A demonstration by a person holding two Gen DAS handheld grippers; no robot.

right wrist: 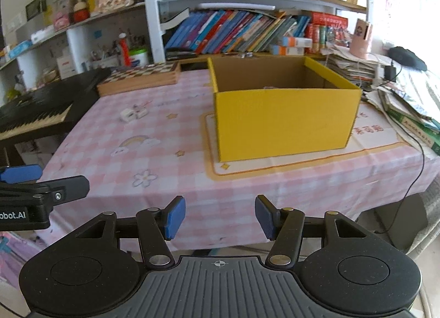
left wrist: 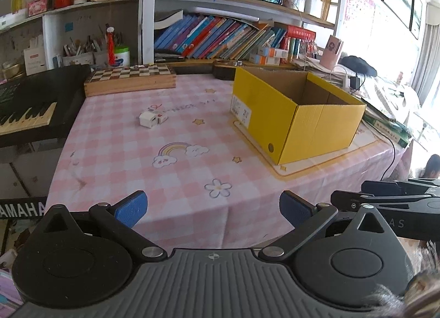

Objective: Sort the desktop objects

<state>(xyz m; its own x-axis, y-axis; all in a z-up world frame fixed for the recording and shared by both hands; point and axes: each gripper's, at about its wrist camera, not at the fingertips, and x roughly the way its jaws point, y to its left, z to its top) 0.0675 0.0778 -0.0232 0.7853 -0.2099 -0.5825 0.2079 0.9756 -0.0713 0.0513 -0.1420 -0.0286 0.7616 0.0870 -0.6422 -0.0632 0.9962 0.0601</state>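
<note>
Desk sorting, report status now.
Left tool open, empty; right tool open, empty, both short of the table. Two small white boxes loose on the tablecloth, yellow box open-topped. Nothing in the way.

Crowded bookshelves point(left wrist: 220, 35) back the table; bright window point(left wrist: 398, 10) right.

Yellow box point(left wrist: 297, 114) on pink-checked tablecloth point(left wrist: 123, 153) (rainbow, flower prints); checkered chessboard point(left wrist: 132, 72).

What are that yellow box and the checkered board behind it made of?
The yellow box looks like corrugated cardboard: matte yellow outside, raw brown inside, with folded flaps and creases. The chessboard case seems to be wood, with a pale grained side and inlaid or printed dark and light squares on top.
</note>
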